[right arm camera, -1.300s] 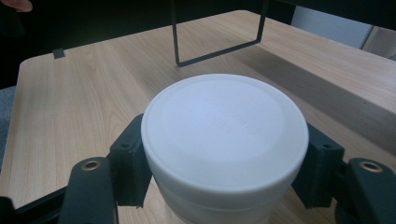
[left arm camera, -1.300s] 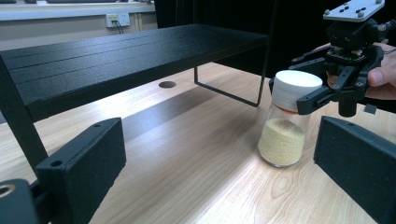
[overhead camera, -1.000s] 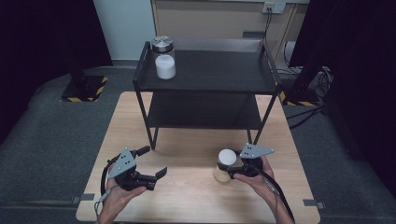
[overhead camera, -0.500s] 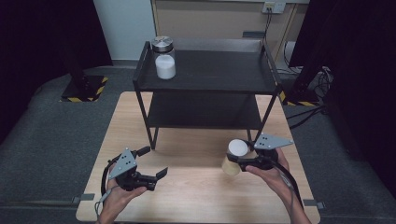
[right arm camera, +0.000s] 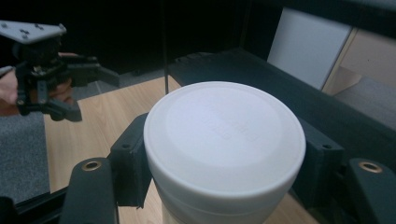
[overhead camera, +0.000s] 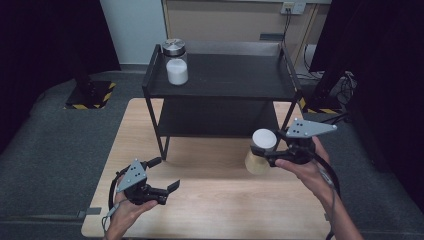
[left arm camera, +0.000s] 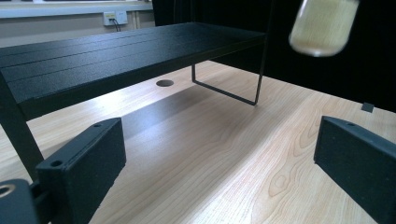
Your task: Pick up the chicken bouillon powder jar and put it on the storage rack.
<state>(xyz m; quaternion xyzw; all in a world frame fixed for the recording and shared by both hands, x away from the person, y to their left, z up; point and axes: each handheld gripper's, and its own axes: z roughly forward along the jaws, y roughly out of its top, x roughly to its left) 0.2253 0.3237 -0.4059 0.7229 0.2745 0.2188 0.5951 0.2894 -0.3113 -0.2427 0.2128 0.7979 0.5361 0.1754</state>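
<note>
Now my right fingers (right arm camera: 140,154) clamp the white-lidded jar (overhead camera: 262,150); left fingers (left arm camera: 84,158) wide. Clipping the shelf (overhead camera: 225,75) edge could knock it loose.

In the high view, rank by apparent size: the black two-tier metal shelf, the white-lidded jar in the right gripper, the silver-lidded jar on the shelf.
1. Black shelf
2. and 3. White-lidded jar and silver-lidded jar: similar; differing camera distance makes ranking unsure.
</note>
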